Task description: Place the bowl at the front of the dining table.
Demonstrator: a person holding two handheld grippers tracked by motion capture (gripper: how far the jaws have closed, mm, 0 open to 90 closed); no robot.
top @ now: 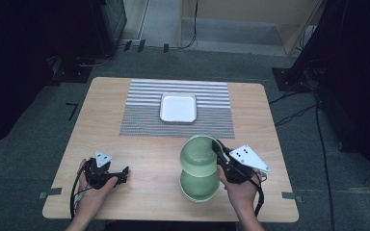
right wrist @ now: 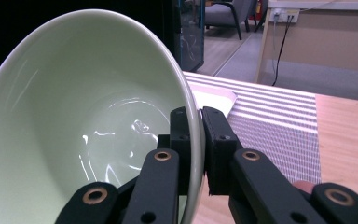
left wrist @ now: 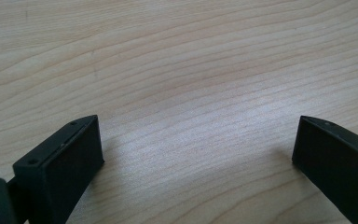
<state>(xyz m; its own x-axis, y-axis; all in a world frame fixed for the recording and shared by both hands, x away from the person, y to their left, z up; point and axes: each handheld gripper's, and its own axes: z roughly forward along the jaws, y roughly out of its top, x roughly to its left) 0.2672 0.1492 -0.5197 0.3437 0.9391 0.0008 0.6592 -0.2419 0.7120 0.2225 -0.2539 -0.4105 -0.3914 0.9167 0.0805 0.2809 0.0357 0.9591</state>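
Green bowl (top: 198,153) is up, right tongs (top: 218,146) clamped on its rim, just above the second bowl (top: 198,189); white tray (top: 178,107) beyond awaits. Left tongs (top: 124,174) idle, spread wide, empty.

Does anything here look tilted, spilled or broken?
Only a tilt: the pale green glazed bowl that the right gripper clamps by its rim is tipped on its side above a second green bowl on the wooden table. Nothing looks spilled or cracked.
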